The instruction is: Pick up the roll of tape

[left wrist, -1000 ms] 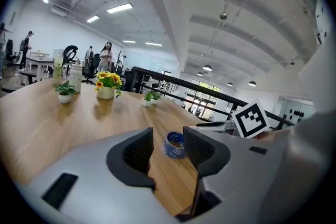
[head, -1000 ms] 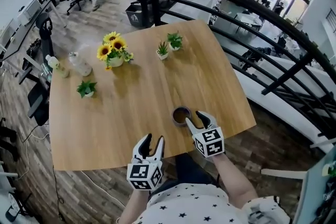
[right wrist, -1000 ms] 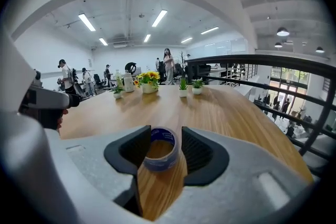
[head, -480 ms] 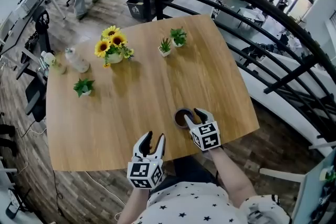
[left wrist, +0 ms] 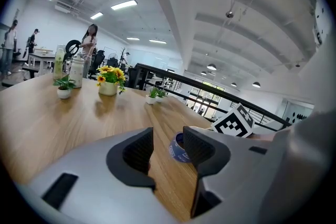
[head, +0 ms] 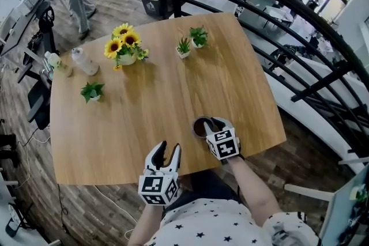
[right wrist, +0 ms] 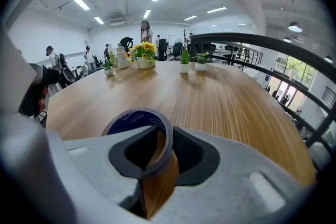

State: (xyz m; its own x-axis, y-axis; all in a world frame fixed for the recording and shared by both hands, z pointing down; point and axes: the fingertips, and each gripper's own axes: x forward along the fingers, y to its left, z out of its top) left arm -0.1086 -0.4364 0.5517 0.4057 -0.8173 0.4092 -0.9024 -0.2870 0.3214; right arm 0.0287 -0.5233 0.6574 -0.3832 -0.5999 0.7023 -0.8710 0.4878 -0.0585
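Roll of tape (head: 199, 125) near front edge of table (head: 144, 106), half hidden under right tool (head: 212, 123) in head view; lower rim cut off by jaws in right gripper view. Blue printed ring, brown inside, lying on light wood-grain top. Right tool jaws just been closing, now pinching ring wall, one jaw inside, one outside. Left tool (head: 169, 148) released, empty, grey moulded plastic, ribbed dark pads.
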